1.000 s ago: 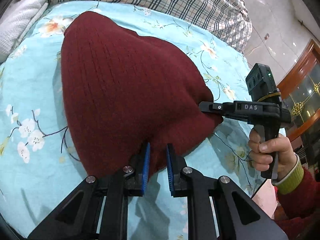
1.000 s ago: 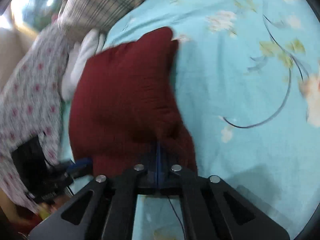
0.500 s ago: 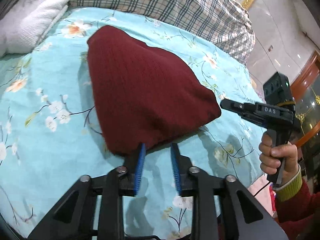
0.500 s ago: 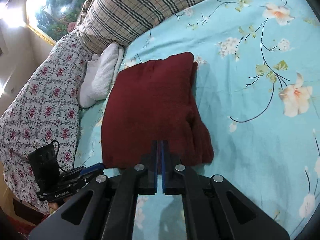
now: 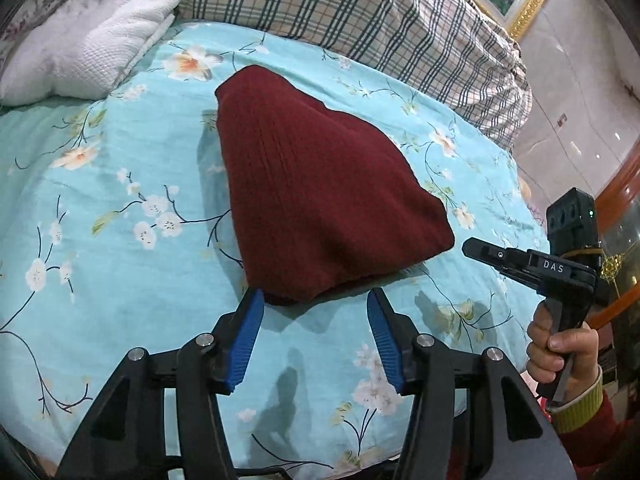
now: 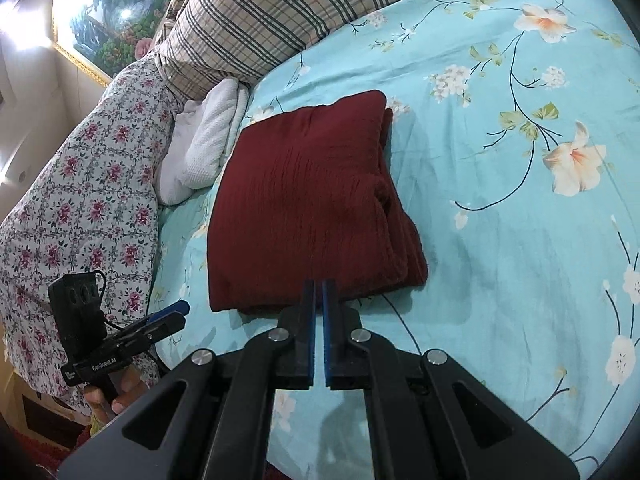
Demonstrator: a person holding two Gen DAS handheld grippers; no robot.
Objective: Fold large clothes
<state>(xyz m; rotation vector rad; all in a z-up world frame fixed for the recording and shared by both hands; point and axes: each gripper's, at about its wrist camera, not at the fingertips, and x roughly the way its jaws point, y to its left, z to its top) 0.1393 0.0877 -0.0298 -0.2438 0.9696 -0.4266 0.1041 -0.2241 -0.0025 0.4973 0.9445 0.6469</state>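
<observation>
The sweater lies folded into a thick dark-red packet on the sheet, its near hem just ahead of both tools, its long axis running away from them toward the plaid pillow, the white towel off its far left corner. The left gripper has just been opening, blue pads spread wide, nothing between them, the hem just past its tips. The right gripper is pinched together and empty, tips at the hem's right part. Both sit about equally near; the fold looks done, so any tidy-up means reaching forward along that axis.
</observation>
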